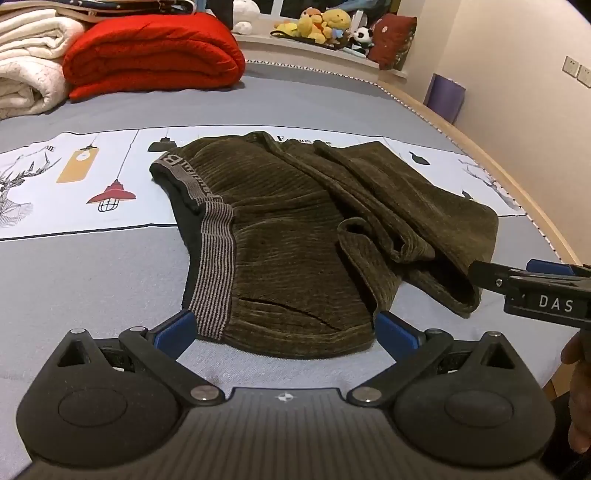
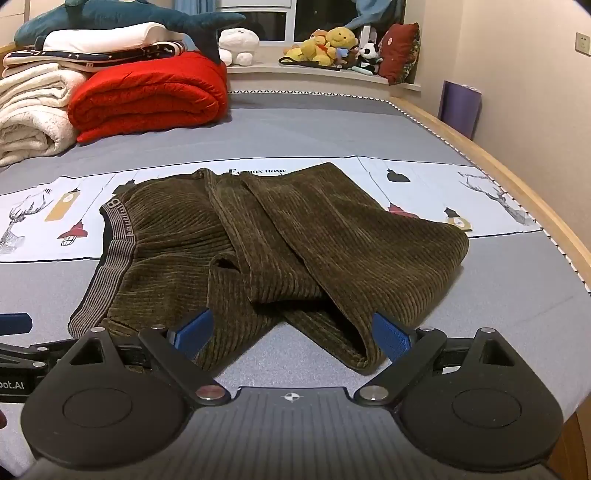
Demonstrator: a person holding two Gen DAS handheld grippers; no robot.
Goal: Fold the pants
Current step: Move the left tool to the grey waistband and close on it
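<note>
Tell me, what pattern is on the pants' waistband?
Thin grey and dark stripes on the waistband, clearest in the left wrist view.

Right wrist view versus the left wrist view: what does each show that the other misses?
Only the right wrist view shows the blue shark plush on the stacked bedding and the open left gripper edging in at its left.

Only the left wrist view shows the right gripper from the side, at the pants' folded leg end, and a slit in the near corduroy.

Both show the olive corduroy pants partly folded on the bed, striped waistband to the left, the red quilt, and the plush toys on the sill.
</note>
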